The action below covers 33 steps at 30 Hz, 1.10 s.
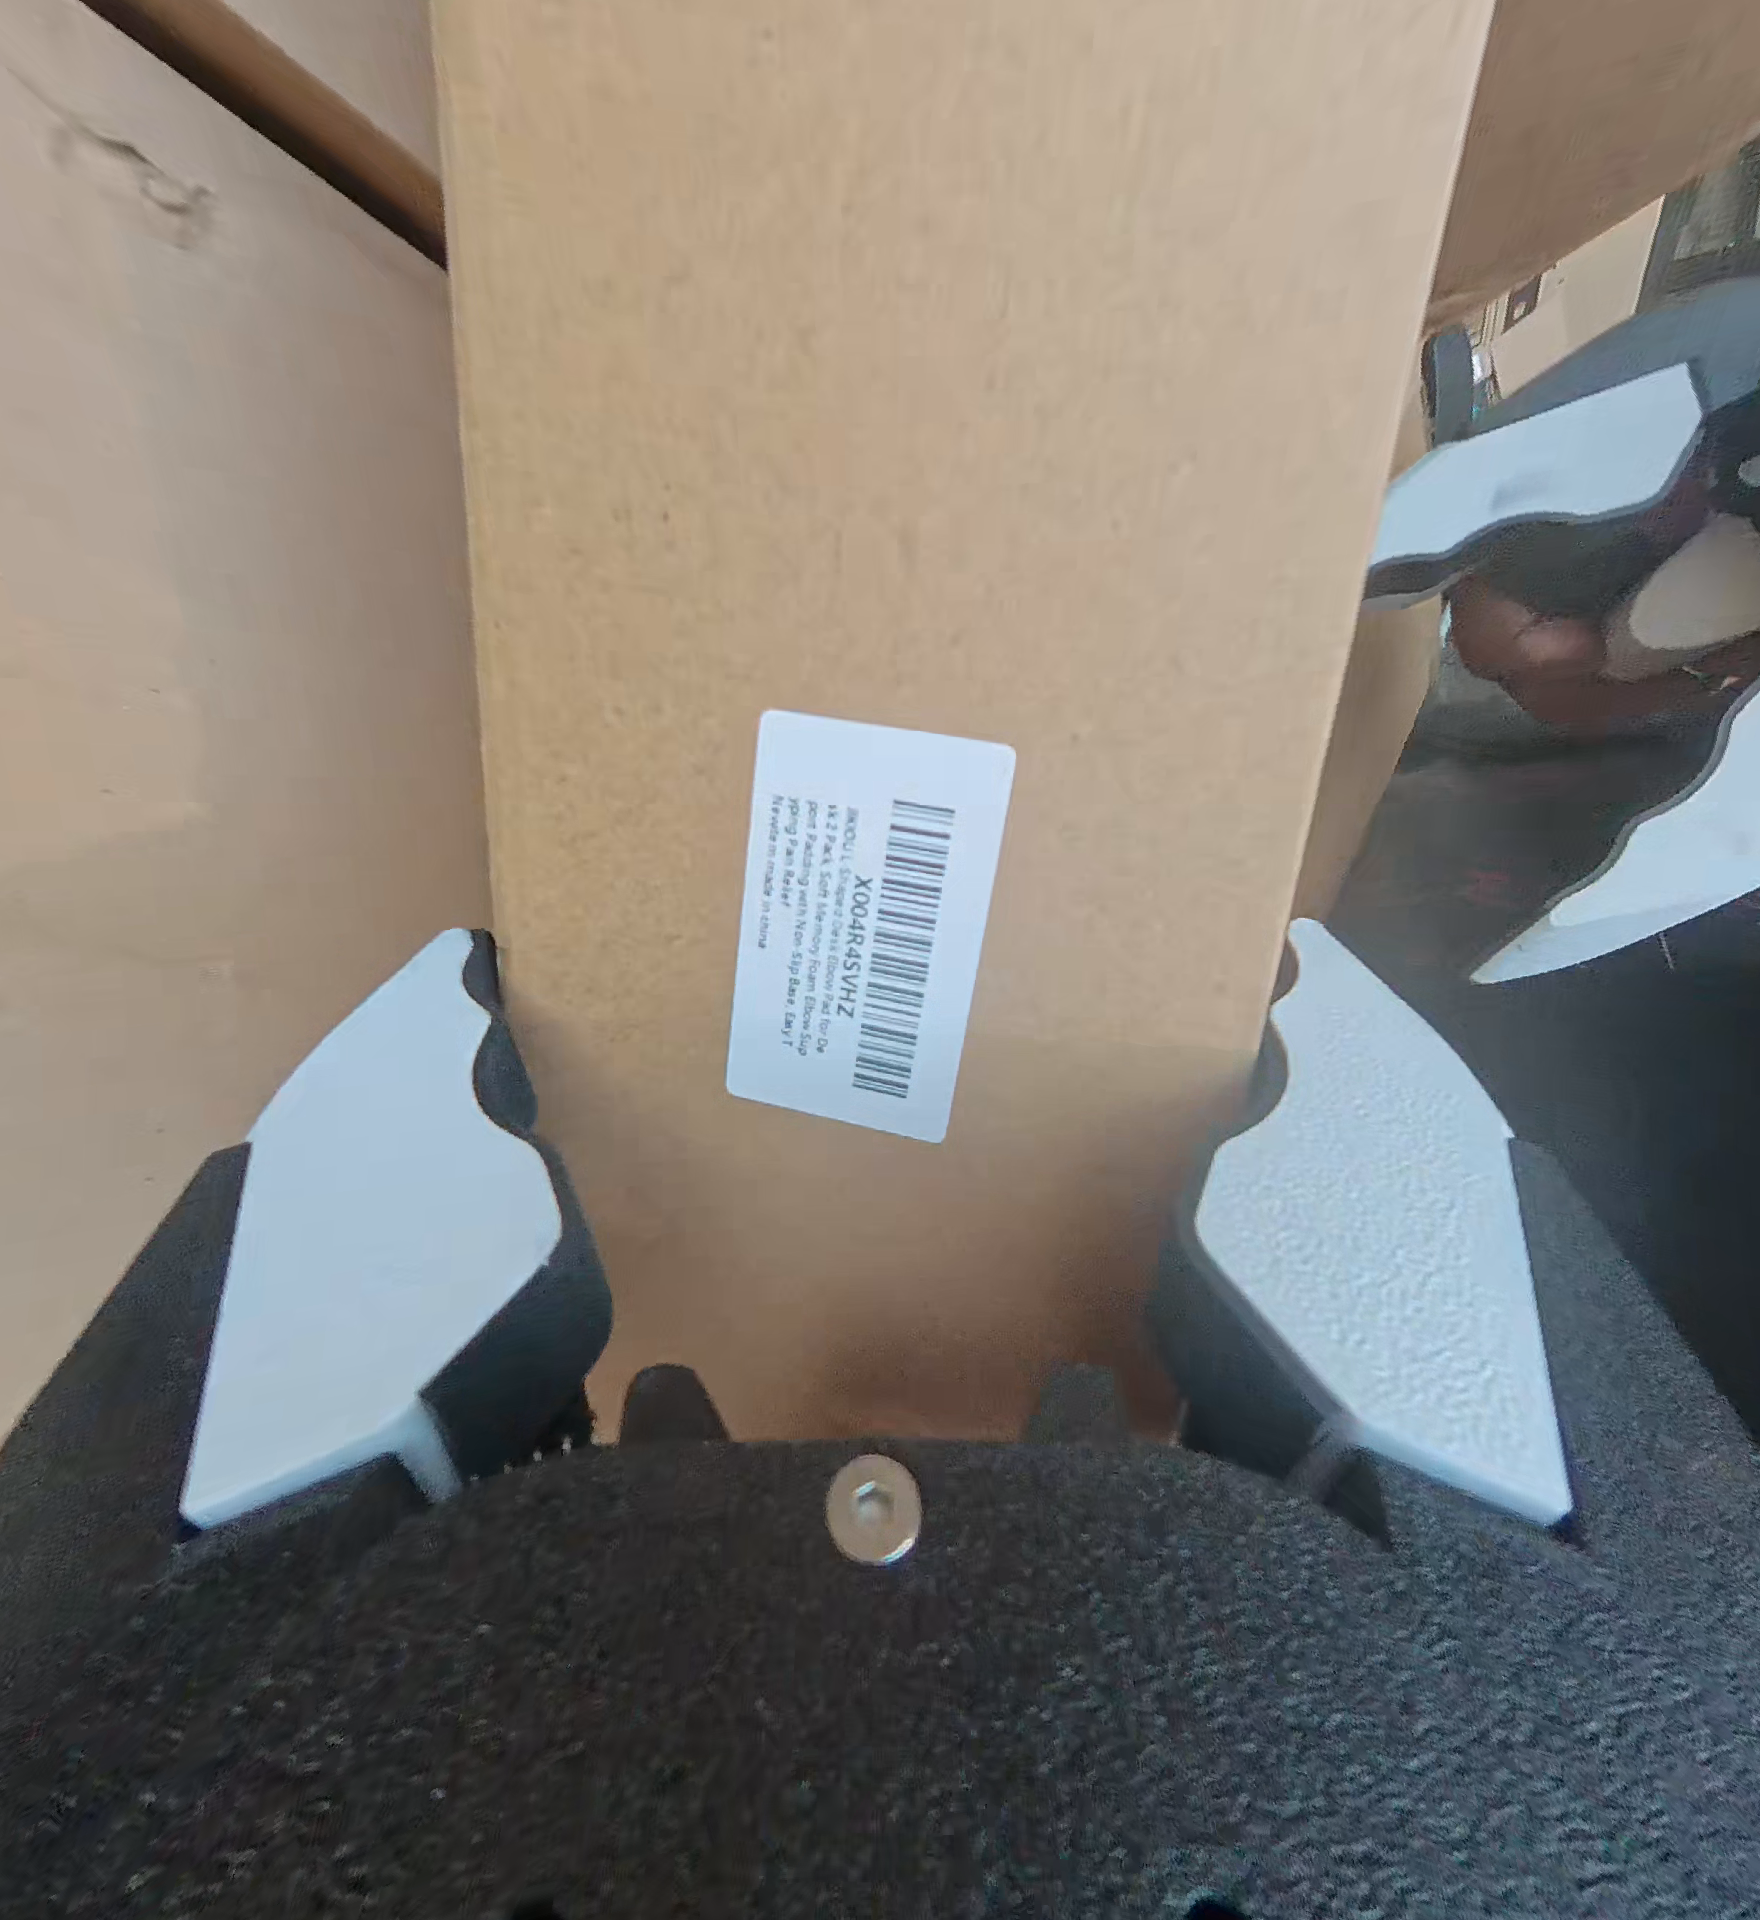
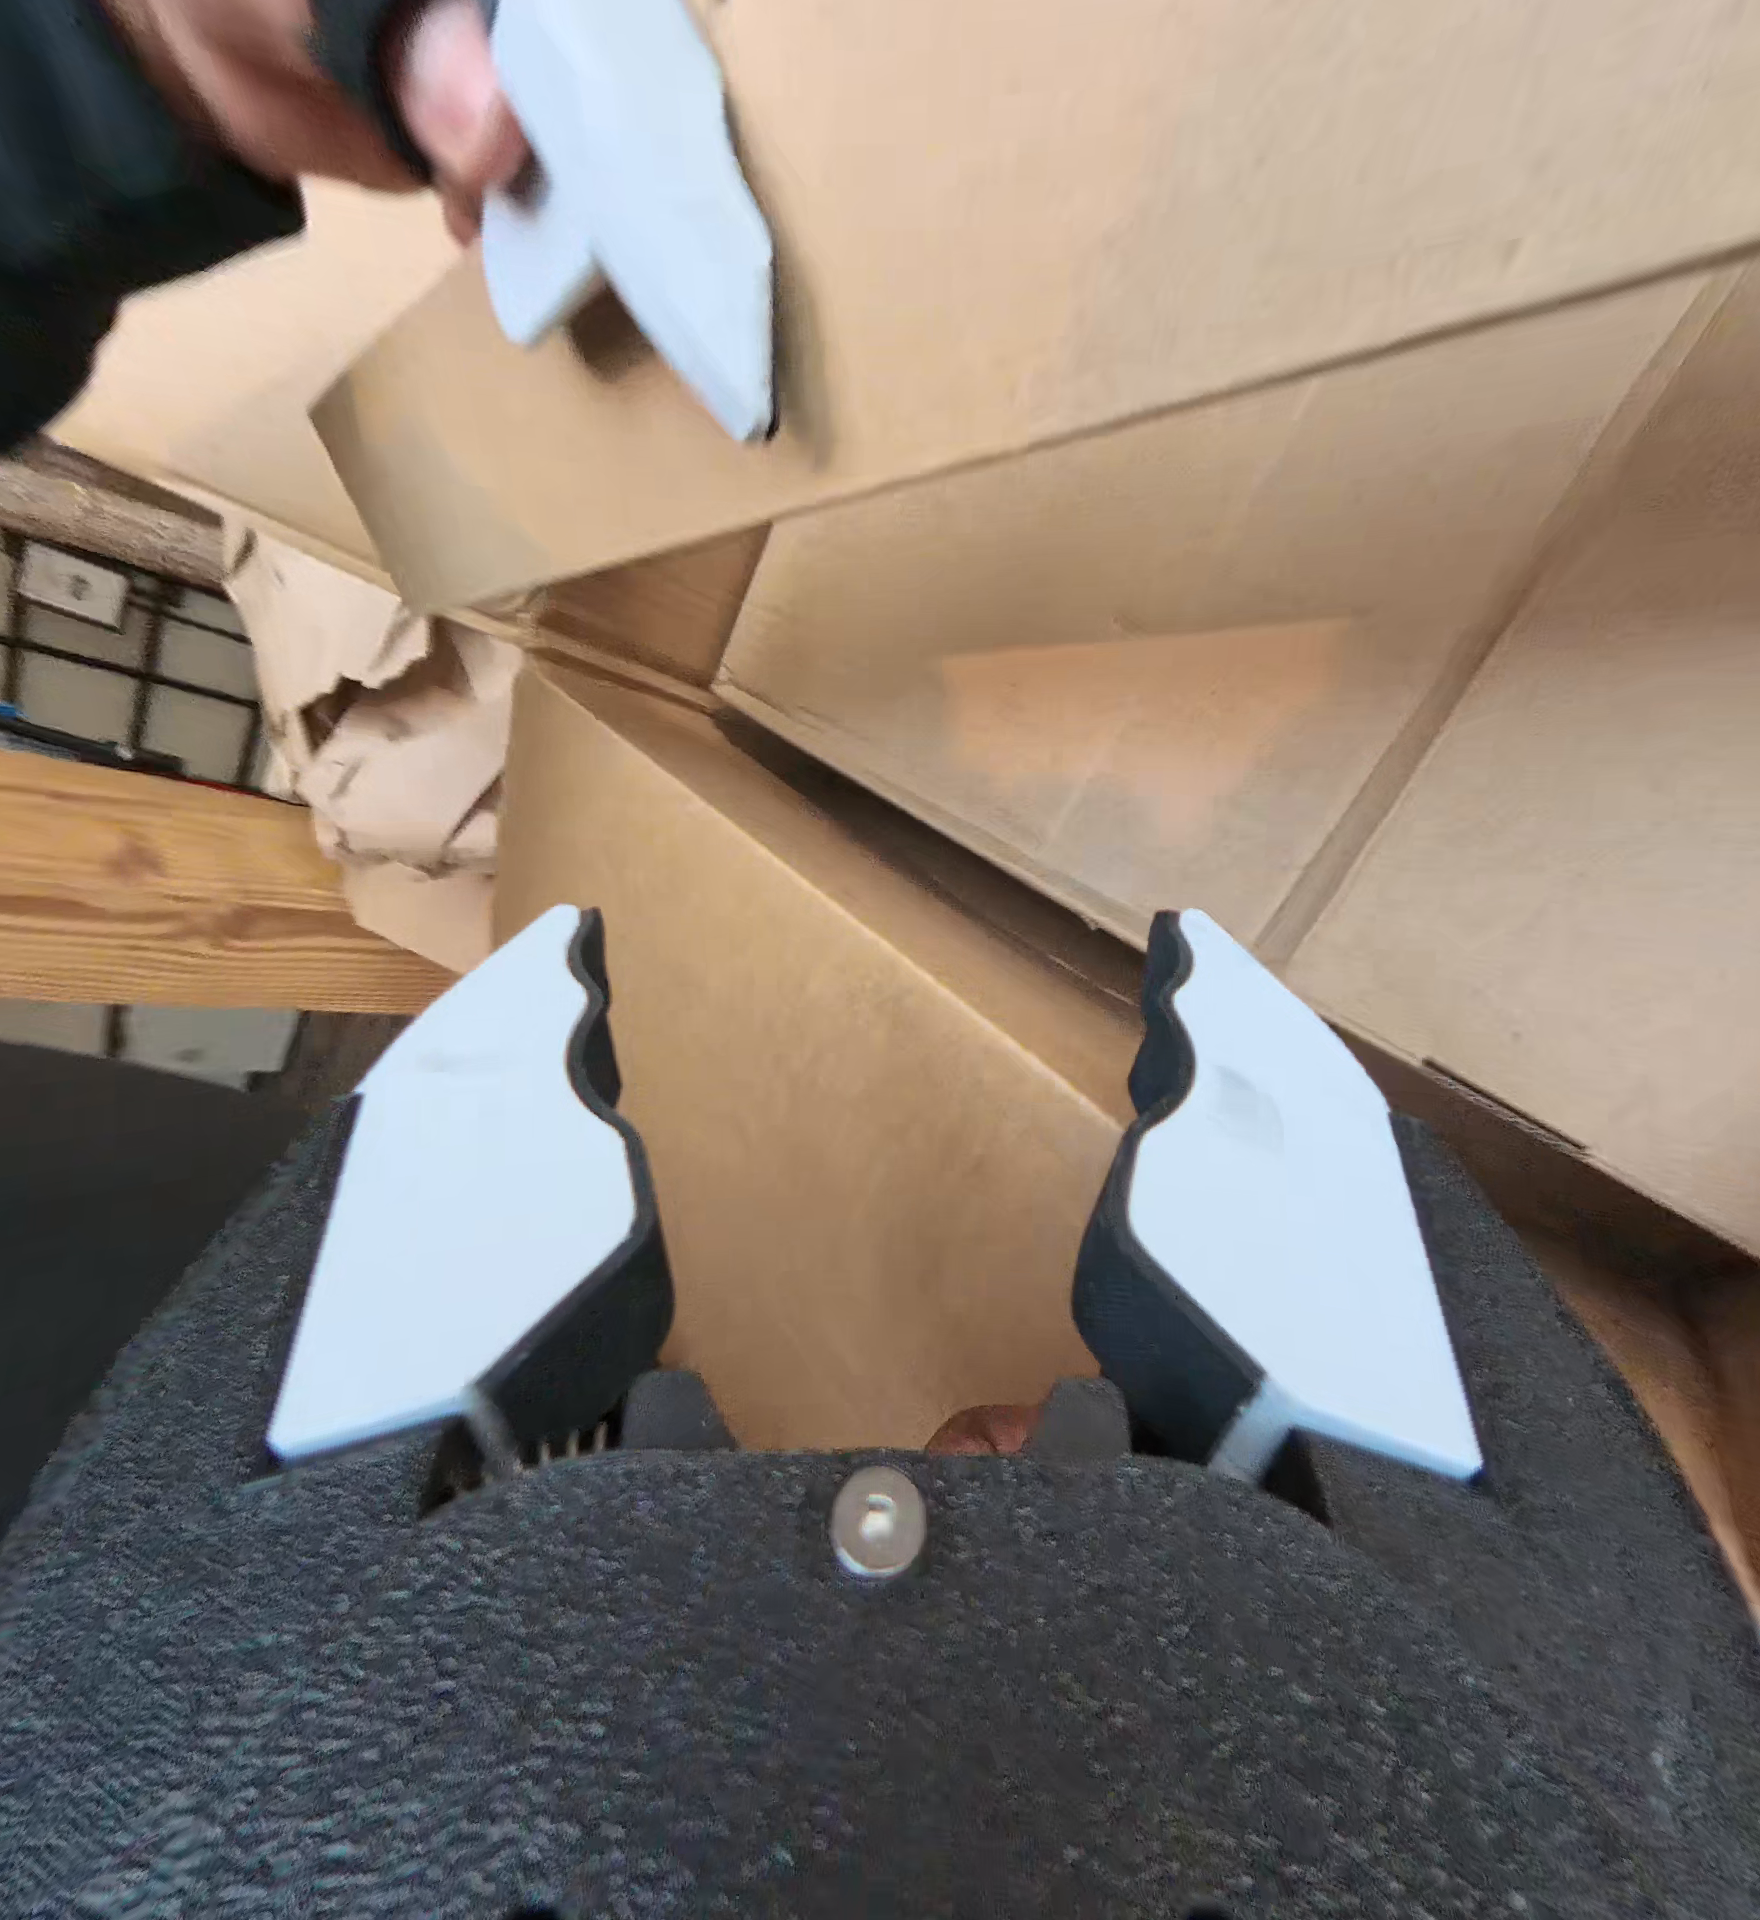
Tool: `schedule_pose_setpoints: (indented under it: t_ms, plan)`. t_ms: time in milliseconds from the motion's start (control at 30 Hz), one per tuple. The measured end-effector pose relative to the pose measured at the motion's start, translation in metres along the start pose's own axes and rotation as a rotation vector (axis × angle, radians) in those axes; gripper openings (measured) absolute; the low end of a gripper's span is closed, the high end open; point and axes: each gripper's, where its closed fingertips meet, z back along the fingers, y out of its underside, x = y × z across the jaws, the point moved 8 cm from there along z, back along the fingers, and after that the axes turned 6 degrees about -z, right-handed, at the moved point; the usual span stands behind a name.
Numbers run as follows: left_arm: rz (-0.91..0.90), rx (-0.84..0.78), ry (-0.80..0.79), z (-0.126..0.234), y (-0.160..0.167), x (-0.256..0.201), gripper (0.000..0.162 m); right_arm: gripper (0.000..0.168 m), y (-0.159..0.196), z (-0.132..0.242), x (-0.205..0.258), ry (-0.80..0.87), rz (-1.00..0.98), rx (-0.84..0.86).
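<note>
My left gripper (image 1: 886, 935) is shut on a long narrow cardboard box (image 1: 938, 416), one finger pressed on each long side. A white barcode label (image 1: 871, 925) sits on the box face between the fingers. The box reaches away from me, past the top of the left wrist view. My right gripper (image 2: 876, 920) is open and empty, its fingers just in front of a large brown carton (image 2: 803, 1143) without touching it. It also shows open at the right of the left wrist view (image 1: 1427, 779). The held box (image 2: 1167, 260) shows at the top of the right wrist view.
Large cardboard cartons stand to the left (image 1: 180, 623) and behind (image 2: 1167, 727). Crumpled brown paper (image 2: 388, 727) lies beside a wooden plank (image 2: 128, 862). A person's hand (image 2: 336, 104) grips the left gripper. The floor is dark.
</note>
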Motion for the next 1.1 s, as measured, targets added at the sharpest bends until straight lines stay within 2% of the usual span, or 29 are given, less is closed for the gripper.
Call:
schedule_pose_setpoints:
  t_ms: [33, 233, 367, 533, 600, 800, 967, 1100]
  plan:
    - [0.001, 0.011, 0.001, -0.005, 0.003, -0.004, 0.133, 0.1, -0.002, -0.003, -0.001, -0.026, -0.055, 0.008]
    - [-0.02, 0.022, 0.014, -0.016, 0.021, -0.033, 0.133, 0.102, 0.0, 0.003, 0.0, -0.191, -0.261, -0.049]
    - [-0.042, 0.006, -0.044, -0.015, 0.034, -0.053, 0.133, 0.104, 0.008, 0.009, 0.001, -0.251, -0.373, -0.088]
    - [-0.12, 0.046, -0.193, -0.02, 0.046, -0.087, 0.133, 0.108, 0.006, 0.011, 0.009, -0.365, -0.519, -0.187]
    - [-0.125, 0.063, -0.265, -0.023, 0.05, -0.101, 0.133, 0.117, 0.008, 0.01, 0.013, -0.364, -0.563, -0.199]
    - [-0.129, 0.078, -0.477, -0.039, 0.058, -0.146, 0.133, 0.127, 0.03, 0.017, 0.016, -0.349, -0.697, -0.261]
    - [-0.15, 0.056, -0.543, -0.071, 0.065, -0.175, 0.133, 0.111, 0.058, 0.026, 0.009, -0.341, -0.761, -0.292]
    - [-0.224, 0.079, -0.614, -0.08, 0.069, -0.182, 0.133, 0.103, 0.071, 0.025, 0.007, -0.312, -0.793, -0.294]
